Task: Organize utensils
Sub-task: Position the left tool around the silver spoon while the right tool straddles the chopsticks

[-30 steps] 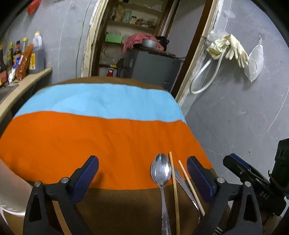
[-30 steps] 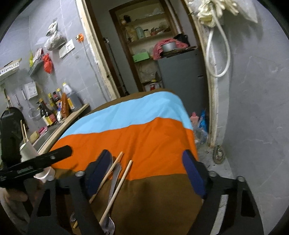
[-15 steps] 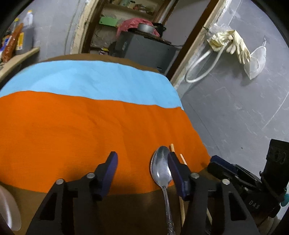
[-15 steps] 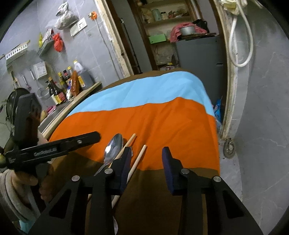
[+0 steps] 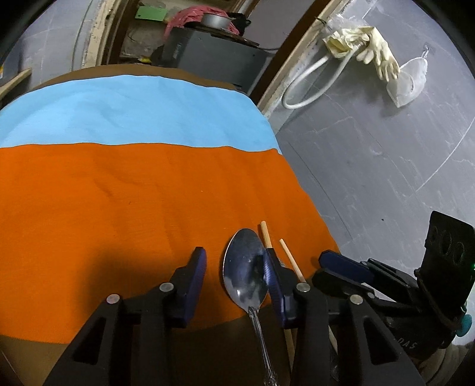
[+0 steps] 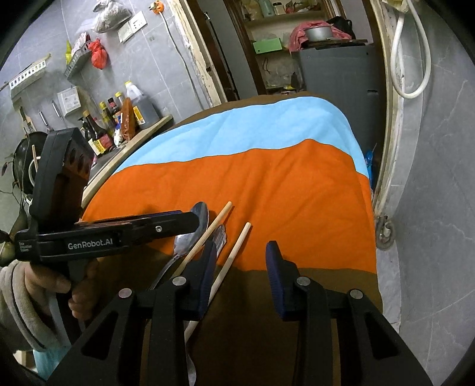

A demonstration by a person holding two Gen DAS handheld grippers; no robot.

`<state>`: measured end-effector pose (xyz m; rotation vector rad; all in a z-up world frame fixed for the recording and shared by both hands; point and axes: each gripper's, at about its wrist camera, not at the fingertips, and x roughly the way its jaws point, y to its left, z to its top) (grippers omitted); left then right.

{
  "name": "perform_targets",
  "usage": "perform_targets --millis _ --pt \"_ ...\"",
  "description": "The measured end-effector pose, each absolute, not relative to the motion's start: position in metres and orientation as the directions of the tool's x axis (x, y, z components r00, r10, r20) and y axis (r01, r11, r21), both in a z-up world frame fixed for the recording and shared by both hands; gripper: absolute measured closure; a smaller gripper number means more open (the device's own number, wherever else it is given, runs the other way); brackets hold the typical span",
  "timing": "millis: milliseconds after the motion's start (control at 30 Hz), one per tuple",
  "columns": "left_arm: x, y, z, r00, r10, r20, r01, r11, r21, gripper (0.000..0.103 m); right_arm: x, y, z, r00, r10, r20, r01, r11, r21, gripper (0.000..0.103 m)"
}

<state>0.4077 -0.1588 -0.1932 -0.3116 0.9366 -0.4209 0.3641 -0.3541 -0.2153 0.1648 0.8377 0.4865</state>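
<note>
Left wrist: spoon [image 5: 245,268] between closing left tongs [image 5: 234,277], unpinched.

1. Place type: a home kitchen.
2. Sauce and oil bottles [image 6: 118,124] stand in a row on a counter [image 6: 142,133] by the wall.
3. Wall: grey tiles [image 6: 154,68], a power socket [image 6: 132,26], hanging bags [image 6: 98,55].
4. Rubber gloves [image 5: 374,47] hang beside a doorway.
5. Beyond the doorway, shelves [image 6: 282,29] hold jars; a metal pot [image 6: 319,32] sits on a grey appliance [image 6: 335,68].
</note>
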Motion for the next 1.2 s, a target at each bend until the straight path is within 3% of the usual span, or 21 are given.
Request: perform_targets --millis 167,333,633,1133,1200 --pt "0.409 -0.154 -0.196 0.511 -0.491 -0.706 0.2 0.866 -0.458 0.082 0.368 -0.347 -0.219 0.537 0.48 -0.693 -0.366 0.873 0.321 0.073" --pt "0.41 -0.157 -0.197 0.499 -0.503 -0.705 0.209 0.86 -0.466 0.082 0.37 -0.343 -0.223 0.517 0.48 -0.708 -0.372 0.872 0.319 0.078" --pt "0.415 -0.161 -0.196 0.476 -0.496 -0.726 0.207 0.866 -0.456 0.093 0.374 -0.343 -0.229 0.495 0.489 -0.718 -0.363 0.867 0.341 0.078" --pt "0.391 -0.159 -0.183 0.518 -0.437 -0.736 0.181 0.896 -0.405 0.1 0.382 -0.339 -0.228 0.41 0.471 -0.781 -0.257 0.881 0.396 0.078" --pt "0.387 -0.159 -0.181 0.528 -0.425 -0.736 0.176 0.902 -0.394 0.1 0.383 -0.34 -0.229 0.393 0.486 -0.781 -0.242 0.874 0.422 0.086"
